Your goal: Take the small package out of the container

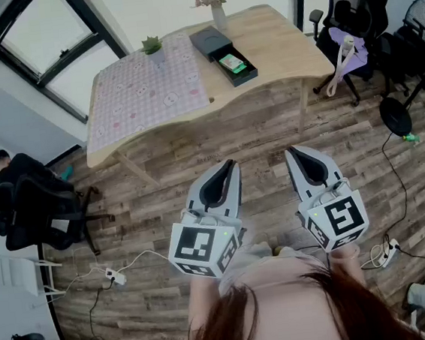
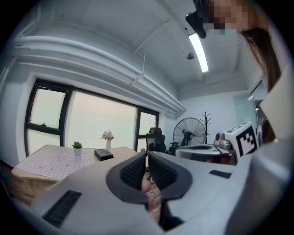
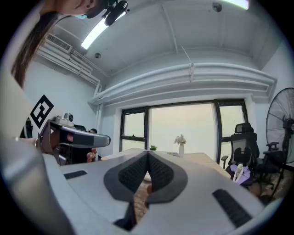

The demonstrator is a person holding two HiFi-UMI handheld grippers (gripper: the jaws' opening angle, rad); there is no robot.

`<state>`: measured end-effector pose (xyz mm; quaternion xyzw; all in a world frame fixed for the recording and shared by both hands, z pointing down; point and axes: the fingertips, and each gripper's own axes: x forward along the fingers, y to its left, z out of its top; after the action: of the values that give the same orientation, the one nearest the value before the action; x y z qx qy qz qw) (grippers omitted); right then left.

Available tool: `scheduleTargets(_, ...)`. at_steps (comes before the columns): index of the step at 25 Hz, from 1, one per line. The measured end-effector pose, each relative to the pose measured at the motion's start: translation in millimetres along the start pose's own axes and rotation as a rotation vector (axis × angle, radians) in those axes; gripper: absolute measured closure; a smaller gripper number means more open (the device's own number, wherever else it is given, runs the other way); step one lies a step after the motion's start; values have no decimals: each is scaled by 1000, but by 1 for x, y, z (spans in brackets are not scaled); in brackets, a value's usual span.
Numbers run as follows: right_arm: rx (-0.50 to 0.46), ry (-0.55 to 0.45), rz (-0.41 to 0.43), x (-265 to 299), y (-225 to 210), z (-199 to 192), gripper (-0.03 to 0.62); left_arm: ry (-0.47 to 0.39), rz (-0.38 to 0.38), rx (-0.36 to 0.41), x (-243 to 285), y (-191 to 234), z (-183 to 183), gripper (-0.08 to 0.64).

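Wooden table with the small package lying in its container, 2 grippers well short of it

The left gripper and the right gripper are held side by side over the plank floor, each with its jaws pressed together and nothing between them. The dark container sits on the bare end of the table with its tray slid out, and the green package is inside the tray. A pink patterned cloth covers the other end. A potted plant stands on it, and a vase of flowers stands near the far edge.
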<state>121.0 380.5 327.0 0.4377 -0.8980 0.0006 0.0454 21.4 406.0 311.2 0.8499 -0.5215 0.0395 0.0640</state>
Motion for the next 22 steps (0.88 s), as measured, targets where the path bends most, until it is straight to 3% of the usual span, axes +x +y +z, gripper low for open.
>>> scheduleTargets(9,14,-8,20,34,17,3,592,-11,-20,-21,3,37,2,538)
scheduleTargets(22,30,-3,-44,55,5,5,592,-9,-65,-50,25,61,5,538)
